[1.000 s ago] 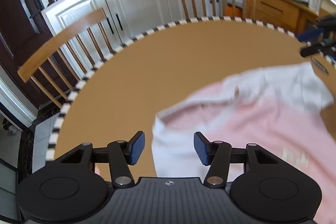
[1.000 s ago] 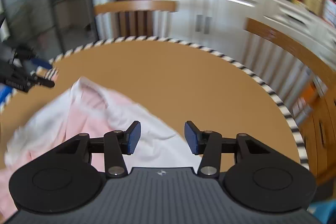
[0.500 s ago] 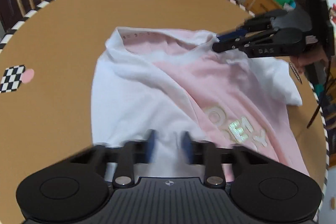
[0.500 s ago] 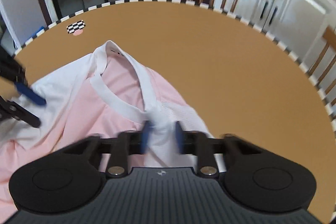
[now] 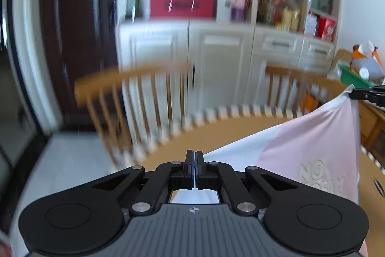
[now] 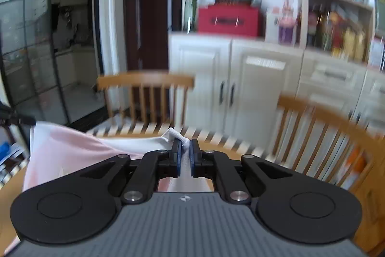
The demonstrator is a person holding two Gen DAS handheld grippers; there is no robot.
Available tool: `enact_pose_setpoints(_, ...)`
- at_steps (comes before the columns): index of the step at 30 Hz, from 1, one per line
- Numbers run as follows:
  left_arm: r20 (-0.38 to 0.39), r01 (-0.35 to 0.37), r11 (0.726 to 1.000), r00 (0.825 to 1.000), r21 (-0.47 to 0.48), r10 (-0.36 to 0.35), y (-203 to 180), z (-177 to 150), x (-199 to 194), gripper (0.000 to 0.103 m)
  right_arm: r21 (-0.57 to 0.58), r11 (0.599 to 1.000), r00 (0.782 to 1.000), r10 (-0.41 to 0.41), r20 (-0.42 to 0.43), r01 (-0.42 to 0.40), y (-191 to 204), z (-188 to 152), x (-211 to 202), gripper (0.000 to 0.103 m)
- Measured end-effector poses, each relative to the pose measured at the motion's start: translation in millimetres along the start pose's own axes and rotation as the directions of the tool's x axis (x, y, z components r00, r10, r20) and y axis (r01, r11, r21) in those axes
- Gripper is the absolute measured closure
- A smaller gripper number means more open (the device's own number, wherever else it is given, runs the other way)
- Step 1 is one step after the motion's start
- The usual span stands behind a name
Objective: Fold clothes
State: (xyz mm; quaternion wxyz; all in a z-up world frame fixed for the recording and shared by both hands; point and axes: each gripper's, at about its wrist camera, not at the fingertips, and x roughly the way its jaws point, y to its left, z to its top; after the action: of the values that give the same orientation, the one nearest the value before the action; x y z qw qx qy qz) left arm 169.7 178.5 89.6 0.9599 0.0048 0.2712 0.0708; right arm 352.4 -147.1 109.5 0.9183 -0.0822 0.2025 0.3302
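A pink and white T-shirt with pale lettering hangs in the air, stretched between both grippers above the round brown table. My left gripper is shut on the shirt's white edge. My right gripper is shut on a bunched white corner of the shirt. The right gripper's tip shows at the far right of the left wrist view, pinching the shirt's top corner. The left gripper's tip shows at the far left of the right wrist view.
Two wooden spindle-back chairs stand at the far side of the table, whose edge is striped black and white. White cabinets with a red box on top are behind them. A cluttered wooden sideboard is at the right.
Both grippers have closed on the shirt and lifted it off the table. The shirt now hangs spread between them, and both cameras have tilted up toward the cabinets.
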Motion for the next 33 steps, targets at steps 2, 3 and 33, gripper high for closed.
enact_pose_setpoints(2, 0.035, -0.032, 0.999, 0.999, 0.029, 0.031, -1, 33, 35, 0.102, -0.02, 0.998, 0.998, -0.061, 0.004, 0.061, -10, 20, 26, 0.096)
enact_pose_setpoints(3, 0.035, -0.052, 0.998, 0.998, 0.029, 0.051, -2, 45, 61, 0.101, -0.025, 0.994, 0.994, -0.106, -0.012, 0.106, -15, 25, 48, 0.095)
enact_pose_setpoints(33, -0.243, 0.106, 0.978, 0.959, -0.177, -0.148, -69, -203, -2, 0.091, 0.718, 0.695, 0.899, 0.297, -0.323, 0.029, 123, -260, -80, 0.1)
